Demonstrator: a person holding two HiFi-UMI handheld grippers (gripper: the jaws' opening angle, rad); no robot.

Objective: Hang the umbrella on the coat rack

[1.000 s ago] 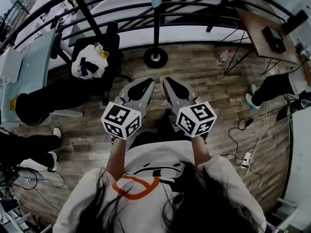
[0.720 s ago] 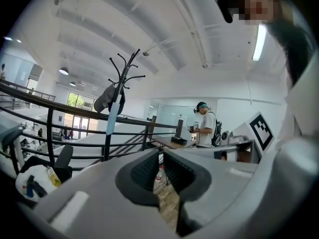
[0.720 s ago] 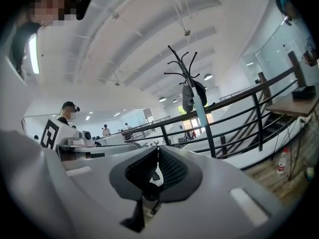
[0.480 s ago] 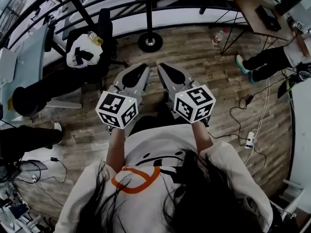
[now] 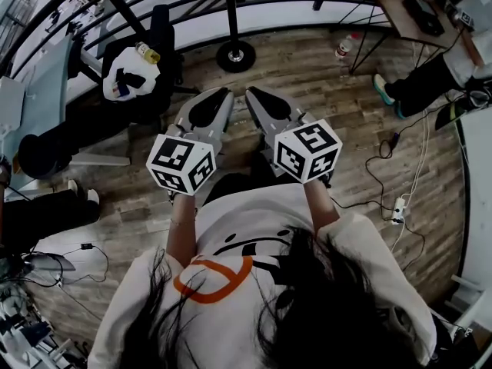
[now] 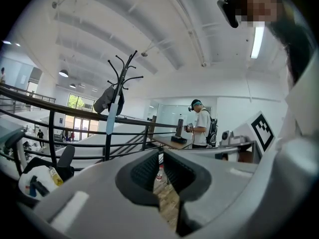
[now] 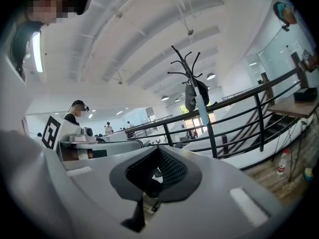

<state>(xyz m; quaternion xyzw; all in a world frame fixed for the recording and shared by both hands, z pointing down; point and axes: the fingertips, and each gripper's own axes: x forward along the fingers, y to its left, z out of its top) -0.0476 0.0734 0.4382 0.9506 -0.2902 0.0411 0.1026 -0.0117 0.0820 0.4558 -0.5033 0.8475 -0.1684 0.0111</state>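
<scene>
Mezzanine railing (image 6: 52, 138), coat rack (image 6: 122, 73) carries pale umbrella (image 6: 111, 118) | left tongs (image 6: 161, 158) narrow, right tongs (image 7: 158, 156) closed, both empty | I'd retreat straight, avoiding snags.

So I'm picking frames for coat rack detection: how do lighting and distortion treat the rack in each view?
Head view: dim, strong fisheye bends the railing; only the coat rack's base and pole show. Left gripper view: black round vignette, rack a small backlit silhouette, ceiling strip light blown out. Right gripper view: same vignette, rack dark against the bright ceiling.
</scene>
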